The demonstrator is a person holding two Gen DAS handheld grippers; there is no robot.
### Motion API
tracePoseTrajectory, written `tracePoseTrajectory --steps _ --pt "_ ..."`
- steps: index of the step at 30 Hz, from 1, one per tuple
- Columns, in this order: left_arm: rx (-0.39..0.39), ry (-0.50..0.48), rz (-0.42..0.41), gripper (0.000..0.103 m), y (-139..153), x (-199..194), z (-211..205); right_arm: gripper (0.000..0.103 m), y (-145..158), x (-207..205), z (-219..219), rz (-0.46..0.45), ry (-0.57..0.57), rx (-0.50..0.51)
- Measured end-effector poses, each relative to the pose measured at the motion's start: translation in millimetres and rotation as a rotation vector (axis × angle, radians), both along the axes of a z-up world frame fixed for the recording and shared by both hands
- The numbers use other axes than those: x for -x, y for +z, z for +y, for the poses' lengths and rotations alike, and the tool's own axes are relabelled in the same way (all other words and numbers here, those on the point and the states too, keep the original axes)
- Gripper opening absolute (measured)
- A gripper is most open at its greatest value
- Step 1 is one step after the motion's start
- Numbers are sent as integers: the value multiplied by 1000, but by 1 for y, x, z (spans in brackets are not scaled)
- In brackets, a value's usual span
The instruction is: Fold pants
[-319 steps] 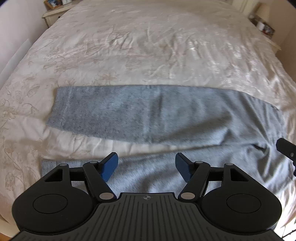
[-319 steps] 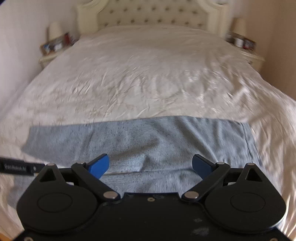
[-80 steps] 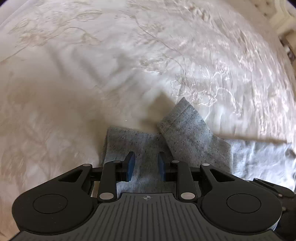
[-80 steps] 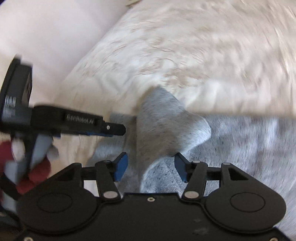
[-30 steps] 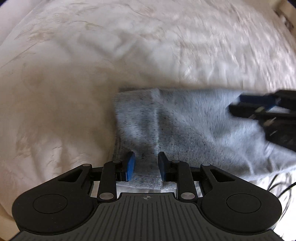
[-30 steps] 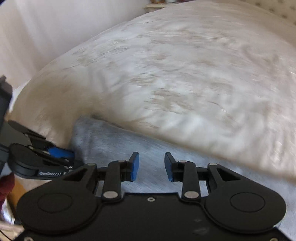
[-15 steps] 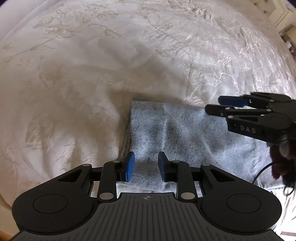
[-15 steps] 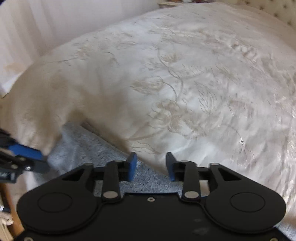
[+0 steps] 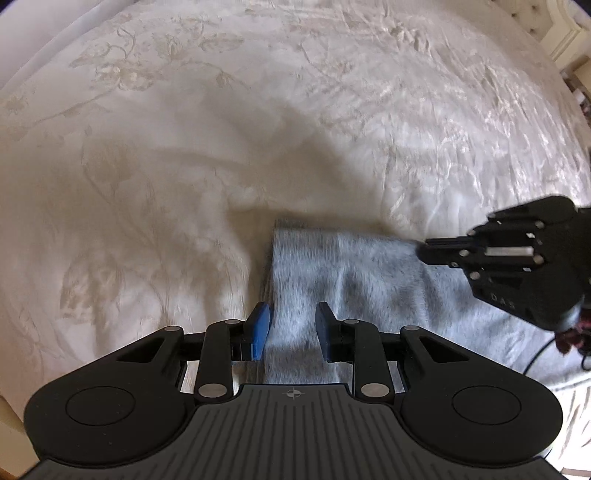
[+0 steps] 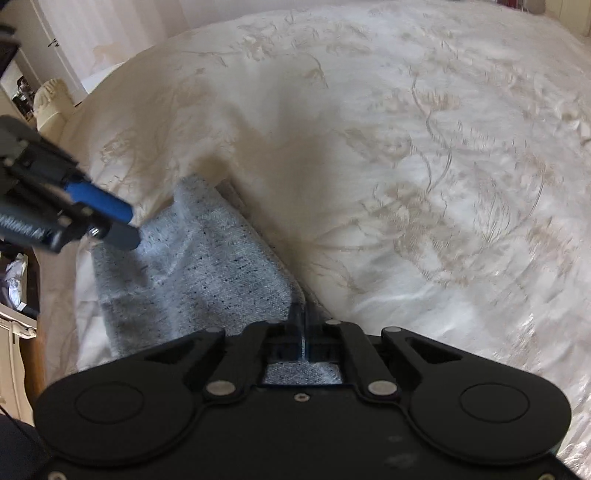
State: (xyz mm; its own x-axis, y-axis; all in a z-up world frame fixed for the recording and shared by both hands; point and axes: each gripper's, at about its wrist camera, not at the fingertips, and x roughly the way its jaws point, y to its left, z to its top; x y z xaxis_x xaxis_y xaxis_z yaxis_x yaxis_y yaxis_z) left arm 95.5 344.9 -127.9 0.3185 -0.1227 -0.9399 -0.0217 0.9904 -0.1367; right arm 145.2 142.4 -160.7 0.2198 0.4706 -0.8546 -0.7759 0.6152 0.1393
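Grey pants (image 9: 369, 280) lie folded lengthwise near the bed's edge, with their cuff end toward me. My left gripper (image 9: 291, 330) has its blue pads narrowly apart with the cuff's near corner filling the gap, so it grips the cloth. In the right wrist view the same gripper (image 10: 110, 221) comes in from the left at that corner of the pants (image 10: 207, 273). My right gripper (image 10: 303, 332) is shut, its pads pinched on the cuff's far corner. From the left wrist view its tip (image 9: 424, 247) meets the cloth's far edge.
A cream embroidered bedspread (image 9: 258, 110) covers the whole bed beyond the pants. A padded headboard (image 9: 569, 33) shows far right. Beside the bed's left edge stands cream furniture (image 10: 48, 99). A dark red sleeve (image 9: 569, 339) and a black cable (image 9: 535, 369) sit behind the right gripper.
The right gripper's jaws, apart half a second ago, have shut on the cuff's far corner and the gripper has rolled. The left gripper keeps its narrow grip and has risen slightly.
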Motion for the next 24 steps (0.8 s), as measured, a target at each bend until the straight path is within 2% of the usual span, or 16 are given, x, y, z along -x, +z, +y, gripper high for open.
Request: tracePoseTrajectory --steps 4,11,12,13,15,16,17,21,23,24 --pt "9 -5 -21 27 0 -17 -8 2 -1 2 -6 -26 -84 19" --pt "57 2 -34 27 -10 -46 -27 5 -8 6 1 12 -130 -7" --pt "45 8 -21 27 -14 -48 -28 7 -8 7 1 15 -136 -10" --pt "-3 23 11 27 -20 -50 -29 11 -8 8 0 12 -147 -11" --pt "-137 61 98 29 -39 -50 -26 16 -5 11 -4 -6 -195 -12" --pt "-150 74 124 33 -46 -47 -21 16 -3 13 -8 -15 -230 -20" --pt "-135 93 132 33 -48 -42 -15 16 1 15 -15 -19 -269 -27" --pt "-149 125 65 31 -26 -21 -9 19 17 44 -50 -15 -362 -75" --pt "-108 81 22 32 -16 -11 -19 19 16 63 -62 3 -379 -62" --pt "-84 42 27 33 -16 -7 -26 19 13 73 -67 26 -385 -56"
